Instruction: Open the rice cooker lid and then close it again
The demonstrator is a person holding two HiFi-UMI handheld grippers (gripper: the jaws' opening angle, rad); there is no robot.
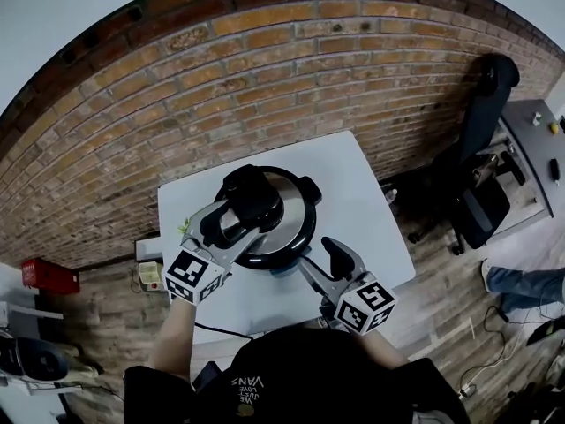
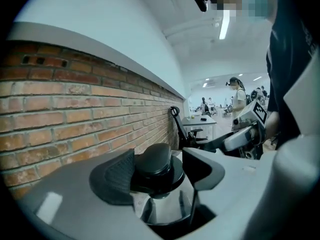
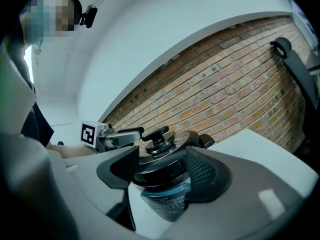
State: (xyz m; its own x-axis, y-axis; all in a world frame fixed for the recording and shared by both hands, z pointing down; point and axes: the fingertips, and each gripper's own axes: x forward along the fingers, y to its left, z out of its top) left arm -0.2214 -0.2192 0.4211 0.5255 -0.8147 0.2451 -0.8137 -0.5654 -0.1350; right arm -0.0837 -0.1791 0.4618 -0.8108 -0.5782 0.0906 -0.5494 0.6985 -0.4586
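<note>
- One rice cooker (image 1: pixel 284 241) stands near the middle of the one white worktop (image 1: pixel 362 179), in front of a brick wall. It is round and dark, with a bluish printed panel on its front.
- Its one lid (image 1: pixel 296 203) is a shiny metal disc. It sits flat on the pot, so it appears closed and the opening step looks not yet done.
- One black knob (image 2: pixel 155 163) rises from the lid's centre. I judge it the only sensible place to take hold: the metal around it is smooth and would likely slip between pads, while the knob is narrow-necked and looks like matte plastic.
- The lid is probably stiff and of moderate weight. It would neither bend nor crush, but a loose grip could let it swing or clatter back onto the rim. Whether it lifts straight off or must be twisted free first, I cannot tell.
- There are two grippers, each carrying a marker cube.
- The left gripper (image 1: pixel 237 215) reaches over the lid with its jaws spread wide. The knob stands between them, one pad just beside it and the other clear of it, so nothing is clamped yet.
- The right gripper (image 1: pixel 327 259) hangs just beside the cooker's front, jaws apart and empty, pointing at the pot.
</note>
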